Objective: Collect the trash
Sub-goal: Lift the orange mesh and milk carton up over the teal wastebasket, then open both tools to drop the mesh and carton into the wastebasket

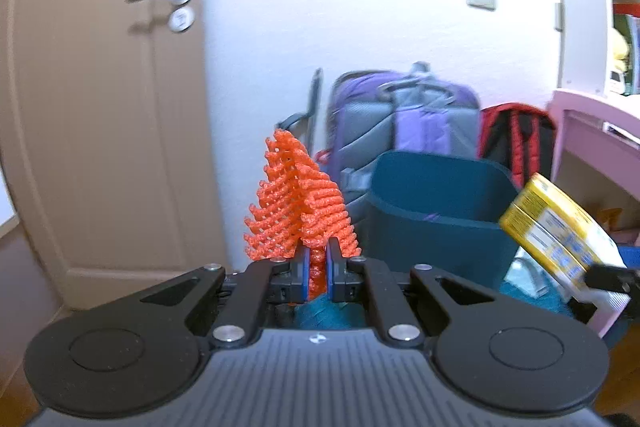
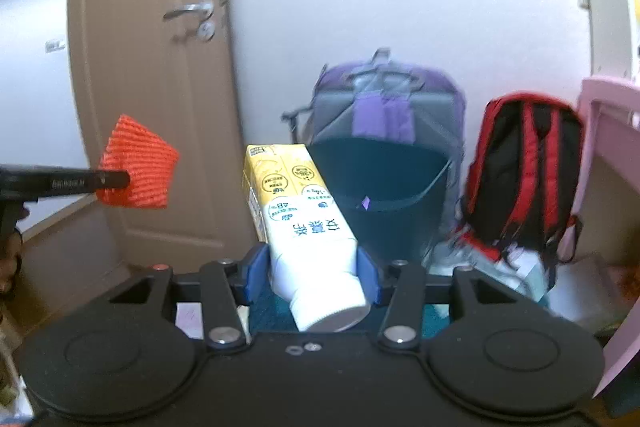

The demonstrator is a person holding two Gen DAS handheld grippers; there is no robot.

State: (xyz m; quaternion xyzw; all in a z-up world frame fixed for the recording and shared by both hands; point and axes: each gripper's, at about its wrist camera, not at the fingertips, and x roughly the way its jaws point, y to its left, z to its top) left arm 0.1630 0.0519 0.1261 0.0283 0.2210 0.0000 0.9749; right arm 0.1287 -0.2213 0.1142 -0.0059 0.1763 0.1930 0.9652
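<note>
My left gripper (image 1: 318,259) is shut on an orange foam net (image 1: 298,203), which stands up from the jaws; the net also shows at the left of the right wrist view (image 2: 138,167). My right gripper (image 2: 312,267) is shut on a yellow-and-white carton (image 2: 298,215), held tilted, cap end toward the camera; the carton shows at the right of the left wrist view (image 1: 556,231). A dark teal trash bin (image 1: 436,211) stands open on the floor ahead of both grippers, also seen in the right wrist view (image 2: 392,195).
A purple-grey backpack (image 2: 384,103) leans on the white wall behind the bin. A red-and-black backpack (image 2: 528,163) stands to its right. A pink desk (image 2: 608,155) is at the far right, a tan door (image 2: 152,67) at the left.
</note>
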